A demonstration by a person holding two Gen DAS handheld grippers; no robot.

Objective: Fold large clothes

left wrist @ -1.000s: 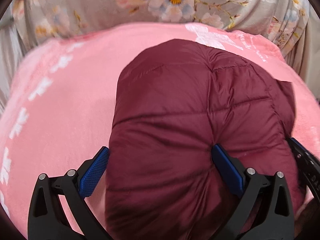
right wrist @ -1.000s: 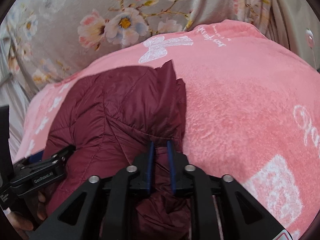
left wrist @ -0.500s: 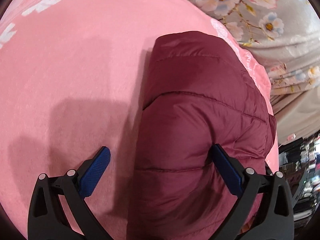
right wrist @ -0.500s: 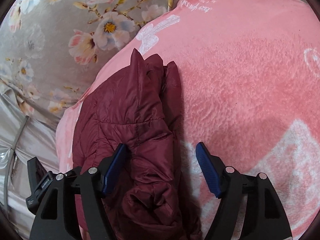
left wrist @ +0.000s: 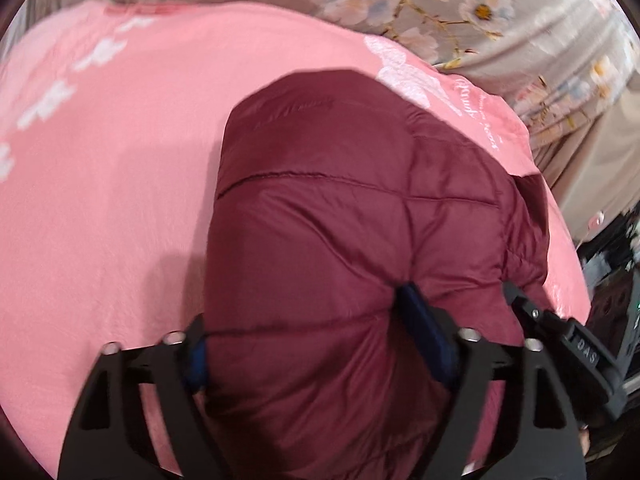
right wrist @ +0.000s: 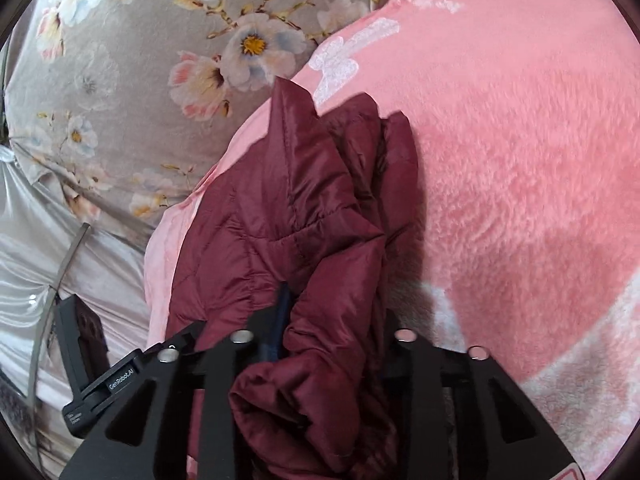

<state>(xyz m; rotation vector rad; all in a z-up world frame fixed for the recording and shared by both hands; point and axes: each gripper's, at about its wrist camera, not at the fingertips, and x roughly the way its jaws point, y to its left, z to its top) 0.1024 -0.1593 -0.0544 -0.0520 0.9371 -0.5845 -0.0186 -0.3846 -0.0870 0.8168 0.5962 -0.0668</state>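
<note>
While low over the blanket, each gripper clamps the jacket.

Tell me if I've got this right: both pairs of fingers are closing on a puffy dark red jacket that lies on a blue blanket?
Not quite: the blanket is pink, with white patterns, as the left wrist view shows. The rest holds: the left gripper and right gripper both have their fingers around the puffy dark red jacket.

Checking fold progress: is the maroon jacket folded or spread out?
Folded: the maroon jacket lies bunched in a compact layered bundle on the pink blanket.
</note>
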